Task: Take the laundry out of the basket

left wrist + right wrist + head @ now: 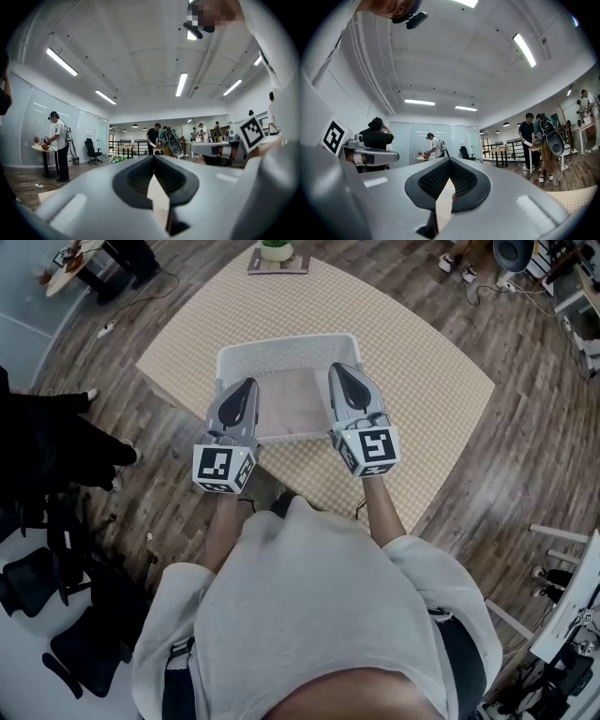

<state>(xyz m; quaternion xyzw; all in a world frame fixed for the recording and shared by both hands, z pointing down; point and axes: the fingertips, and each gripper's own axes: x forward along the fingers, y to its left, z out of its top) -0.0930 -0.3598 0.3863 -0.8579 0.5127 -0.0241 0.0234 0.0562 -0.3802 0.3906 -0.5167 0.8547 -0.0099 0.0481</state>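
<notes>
The left gripper (153,158) has its jaws closed tip to tip, and so does the right gripper (449,161). In both gripper views the only thing showing is beige seen through the gap behind the tips, so I judge that neither one is pinching anything. Both grippers point level and side by side above the near end of the basket (281,345). The laundry (292,399), a flat tan cloth, lies in the basket's bottom between and below them. The basket sits on the table (422,381), close to its near corner. The step in hand looks like the reach into the basket, with no cloth taken out yet. To do it well, the jaws should open wide while they are above the rim, not once they are down among the walls. Then the tips should tip downward so that they meet the cloth rather than skim over it. A flat cloth gives little to bite on, so the tips should press in and gather a fold, or take an edge, one gripper on each side. Each grip should close fully before lifting. The lift should go straight up until the cloth hangs clear of the rim, so that the light basket is not dragged off the corner.
</notes>
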